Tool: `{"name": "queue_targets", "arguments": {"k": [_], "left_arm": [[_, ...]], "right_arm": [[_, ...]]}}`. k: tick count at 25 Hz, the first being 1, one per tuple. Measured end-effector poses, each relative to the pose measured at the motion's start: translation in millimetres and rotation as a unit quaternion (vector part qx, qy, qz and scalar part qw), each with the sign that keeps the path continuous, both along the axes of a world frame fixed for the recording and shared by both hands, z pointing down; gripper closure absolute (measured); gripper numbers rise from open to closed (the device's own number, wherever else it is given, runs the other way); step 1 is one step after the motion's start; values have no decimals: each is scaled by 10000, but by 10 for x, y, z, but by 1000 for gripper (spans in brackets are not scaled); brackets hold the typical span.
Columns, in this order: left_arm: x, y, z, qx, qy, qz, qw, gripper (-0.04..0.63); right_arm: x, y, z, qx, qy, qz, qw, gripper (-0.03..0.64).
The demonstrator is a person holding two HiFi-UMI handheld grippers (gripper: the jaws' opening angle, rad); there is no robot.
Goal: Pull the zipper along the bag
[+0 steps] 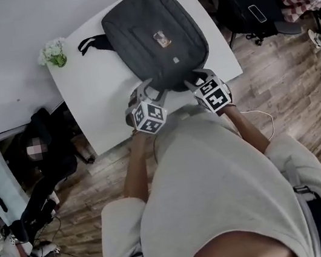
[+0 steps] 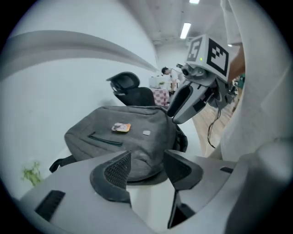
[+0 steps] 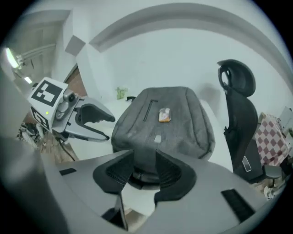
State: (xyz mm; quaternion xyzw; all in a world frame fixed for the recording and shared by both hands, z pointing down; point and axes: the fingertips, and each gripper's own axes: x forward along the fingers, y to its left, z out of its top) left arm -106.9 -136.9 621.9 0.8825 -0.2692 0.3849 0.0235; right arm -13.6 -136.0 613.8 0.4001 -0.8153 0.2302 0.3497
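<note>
Closest to the lens is the person's pale top (image 1: 217,170), with both arms reaching out past the near edge of the desk (image 1: 95,105). The bag (image 1: 153,37) is a dark grey backpack lying flat. It runs from the desk's far right corner down to the near edge, with straps poking out on its left side. A little plant (image 1: 53,52) sits at the far left corner.

The left gripper (image 1: 146,90) and right gripper (image 1: 197,80) hang side by side just above the bag's near end. Each gripper's own view shows its jaws spread apart, with only the bag's end showing through the gap and the pads pressing on nothing. So both look empty to me.

My read: nothing's gripped, so this is the lining-up bit, or the zip's already been run. I can't tell which. I can't spot the main zip's pull tab anywhere. The only zip I see is the short pocket zip (image 2: 107,139) on the front panel, and it looks closed. The next move would need 1 gripper to pin the fabric and the other to pinch the tab, then drag it along the track without hauling the bag off the desk.

Labels: 1 small orange tag (image 1: 161,38) and 1 pale patch (image 1: 177,60) on the front, both too small to read. No brand I can make out.
</note>
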Motion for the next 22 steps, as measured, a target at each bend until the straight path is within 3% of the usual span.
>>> {"name": "queue_targets", "arguments": {"k": [3,6,9,17,19,22], "left_arm": [[-238,-319,-363,80,768,-933,9926,359],[-499,-655,-811,316,1582,-1741,9714,385],[-762,-887,-1160,563,2097,-2323,9481,437],[-1224,-1191,-1713,1257,2640,-3129,9036,560],[-1290,-1229,-1776,1354,2686,-3238,8970,569],[-1340,-1265,-1840,1485,2652,-3309,8934,569]], "right_arm": [[37,-443,-361,609,-290,282,9973,459],[89,-879,-734,1147,-481,437,9913,473],[125,-1208,-1134,1634,-658,509,9830,491],[191,-1665,-1909,2610,-804,607,9601,585],[192,-1714,-2003,2735,-799,574,9568,603],[205,-1769,-2049,2778,-802,589,9555,603]]}}
